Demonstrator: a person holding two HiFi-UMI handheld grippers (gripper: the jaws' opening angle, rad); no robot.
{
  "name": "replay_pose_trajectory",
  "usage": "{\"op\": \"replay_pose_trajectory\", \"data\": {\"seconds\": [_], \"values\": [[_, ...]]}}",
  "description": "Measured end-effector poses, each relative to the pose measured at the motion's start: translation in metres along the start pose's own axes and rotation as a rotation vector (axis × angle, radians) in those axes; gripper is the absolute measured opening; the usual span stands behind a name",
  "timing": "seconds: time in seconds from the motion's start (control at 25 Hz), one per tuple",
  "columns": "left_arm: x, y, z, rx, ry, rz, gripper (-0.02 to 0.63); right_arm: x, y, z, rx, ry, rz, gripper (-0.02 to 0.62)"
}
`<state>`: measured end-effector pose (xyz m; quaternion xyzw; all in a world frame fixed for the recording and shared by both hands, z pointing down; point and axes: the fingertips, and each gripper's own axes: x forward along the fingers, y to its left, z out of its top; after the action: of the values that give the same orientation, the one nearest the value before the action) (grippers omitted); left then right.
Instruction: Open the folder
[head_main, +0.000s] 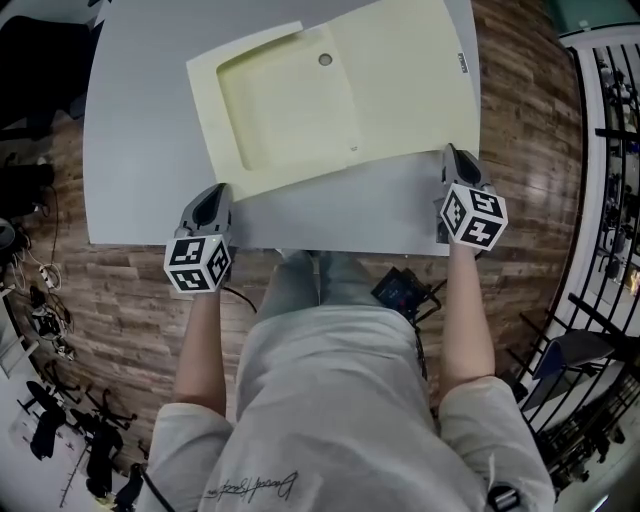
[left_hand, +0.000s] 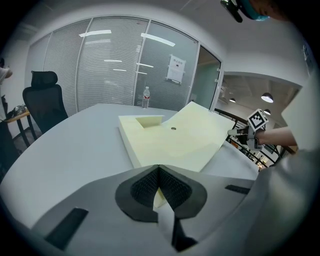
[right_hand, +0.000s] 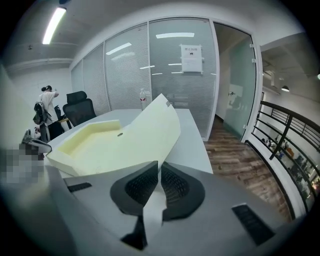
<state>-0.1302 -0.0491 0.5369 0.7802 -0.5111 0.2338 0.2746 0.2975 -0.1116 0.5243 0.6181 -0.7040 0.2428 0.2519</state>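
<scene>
Left tool is clenched at the folder's near-left corner. In the left gripper view a pale yellow sliver sits between the pads, so it reads as pinching the folder. How much is in the bite is hard to tell.

Right tool is clenched on the folder's near-right corner. The right gripper view shows the cover edge running straight into the closed jaws of the tool.

The folder lies on the grey surface, with its near edge close to the surface's near edge. Its right half is lifted and curls up off the surface. Its left half lies flat.

The left half has a shallow rectangular recess. A small round stud sits by the recess's far-right corner. Nothing else is readable inside it.

Small dark print at the folder's far-right edge is too small to read.

Beyond the folder's far side is a bottle, then a glass wall with a paper notice. A chair is far left of the folder.
</scene>
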Motion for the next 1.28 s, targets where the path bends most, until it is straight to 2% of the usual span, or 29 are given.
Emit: {"op": "replay_pose_trajectory", "data": {"seconds": [0.24, 0.48, 0.72, 0.92, 1.04, 1.16, 1.24, 1.28], "values": [[0.003, 0.014, 0.007, -0.007, -0.007, 0.016, 0.009, 0.017, -0.007, -0.032, 0.041, 0.083, 0.004, 0.046], [0.003, 0.019, 0.01, -0.019, -0.02, 0.031, 0.008, 0.028, -0.011, -0.048, 0.042, 0.122, -0.008, 0.063], [0.002, 0.019, 0.01, -0.021, -0.027, 0.036, 0.009, 0.037, -0.013, -0.057, -0.026, 0.183, -0.102, 0.1], [0.002, 0.018, 0.011, -0.021, -0.032, 0.037, 0.009, 0.037, -0.015, -0.055, -0.043, 0.221, -0.185, 0.12], [0.002, 0.018, 0.01, -0.021, -0.034, 0.038, 0.008, 0.036, -0.019, -0.057, 0.001, 0.225, -0.212, 0.142], [0.002, 0.017, 0.01, -0.019, -0.04, 0.04, 0.009, 0.035, -0.029, -0.059, 0.061, 0.225, -0.235, 0.194], [0.002, 0.017, 0.01, -0.02, -0.044, 0.042, 0.008, 0.033, -0.034, -0.059, 0.068, 0.224, -0.249, 0.242], [0.001, 0.017, 0.009, -0.021, -0.045, 0.042, 0.008, 0.033, -0.034, -0.058, 0.056, 0.223, -0.254, 0.241]]}}
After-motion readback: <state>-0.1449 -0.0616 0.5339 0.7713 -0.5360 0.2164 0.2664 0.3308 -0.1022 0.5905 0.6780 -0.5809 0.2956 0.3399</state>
